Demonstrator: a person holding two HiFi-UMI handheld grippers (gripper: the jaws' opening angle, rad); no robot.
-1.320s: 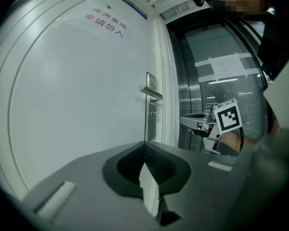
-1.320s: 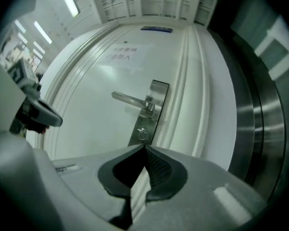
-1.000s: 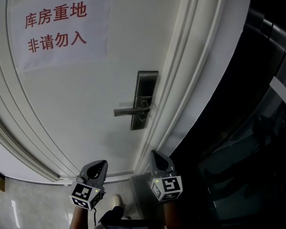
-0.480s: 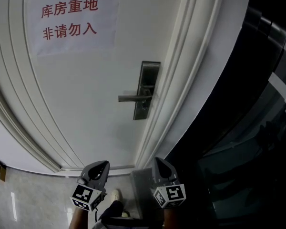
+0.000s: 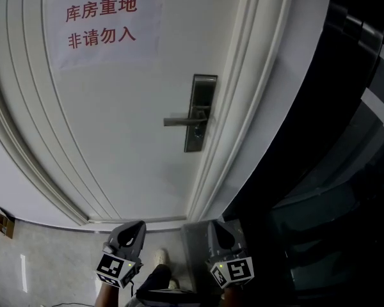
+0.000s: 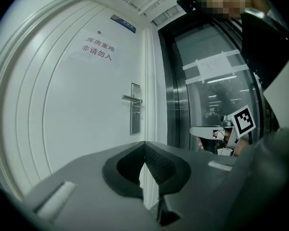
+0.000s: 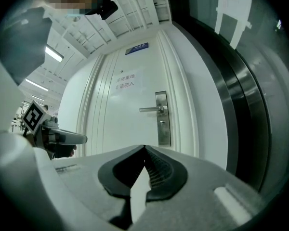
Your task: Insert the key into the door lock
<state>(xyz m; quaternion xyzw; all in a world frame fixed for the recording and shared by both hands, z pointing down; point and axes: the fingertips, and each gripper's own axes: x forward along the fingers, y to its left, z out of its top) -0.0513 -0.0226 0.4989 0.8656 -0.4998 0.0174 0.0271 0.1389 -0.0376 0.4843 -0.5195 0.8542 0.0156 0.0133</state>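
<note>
Door lock point(image 5: 200, 112): a dark upright plate with a lever handle point(image 5: 179, 121) pointing left. It sits just right of centre in my head view, near the right edge of the white door point(image 5: 115, 146), below and right of a paper notice point(image 5: 105, 24) with red characters at upper left. My left gripper point(image 5: 134, 228) and right gripper point(image 5: 219, 230): side by side at the bottom edge, well apart from the lock, each with jaws pressed together at the tips; dark glass wall point(image 5: 345, 171) fills the right side.

Paper notice point(image 5: 105, 24) bears red characters; glass partition point(image 5: 345, 171) stands rightward.
</note>
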